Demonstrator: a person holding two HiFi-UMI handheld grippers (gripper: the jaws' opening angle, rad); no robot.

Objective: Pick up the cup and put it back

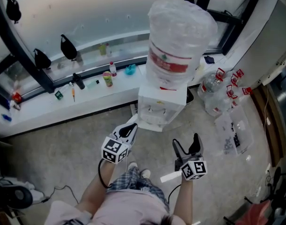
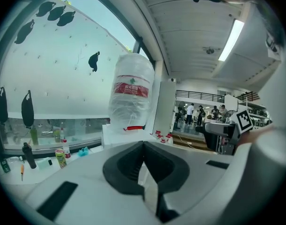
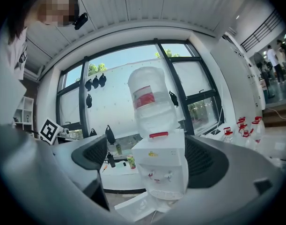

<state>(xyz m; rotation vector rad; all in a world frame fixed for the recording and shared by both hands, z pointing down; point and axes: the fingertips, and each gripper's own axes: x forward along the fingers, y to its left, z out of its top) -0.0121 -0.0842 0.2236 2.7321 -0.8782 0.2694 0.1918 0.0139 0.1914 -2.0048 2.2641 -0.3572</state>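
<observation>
**Left tool** (image 1: pixel 131 127) (image 2: pixel 143 144): white body with a square-marker cube, held low in front of the person's checked shorts (image 1: pixel 131 179). It was clenched; the dark pads (image 2: pixel 126 165) met at the tip with nothing between them. The tip pointed at the foot of the dispenser.

**Right tool** (image 1: pixel 186 142) (image 3: pixel 147 156): black, with a square-marker cube, held level with the left and well apart from it. It was released, jaws wide apart and gripping nothing. The dispenser showed between the jaws at a distance.

**Grey speckled floor** (image 1: pixel 63 158): ran under both tools.

**White boxy water dispenser** (image 1: pixel 161 106) (image 3: pixel 161 165): stood on the floor just beyond the tools, with two taps on its front. A white flap (image 3: pixel 138 205) lay open at its base.

**Large clear plastic water bottle with a red label** (image 1: pixel 180 36) (image 2: pixel 131 95) (image 3: pixel 150 102): sat upturned on top of the dispenser.

**Cluster of clear empty bottles with red caps** (image 1: pixel 217 90) (image 3: pixel 241 125): stood on the floor to the right of the dispenser.

**Long white desk** (image 1: pixel 49 109): ran under the window, behind and left of the dispenser.

**Green cylindrical drink container with a pale top** (image 1: pixel 107 78) (image 2: pixel 61 157) (image 3: pixel 131 162): stood upright on the desk, well apart from both tools. Whether it was the cup could not be told; no other cup could be made out.

**Small clear bottle with a red cap** (image 1: pixel 113 68): stood just behind the green container.

**Black flask** (image 1: pixel 78 81): lay to its left on the desk.

**Large curved window** (image 1: pixel 86 13): carried black bird-shaped marks (image 1: pixel 68 47) on the glass.
</observation>
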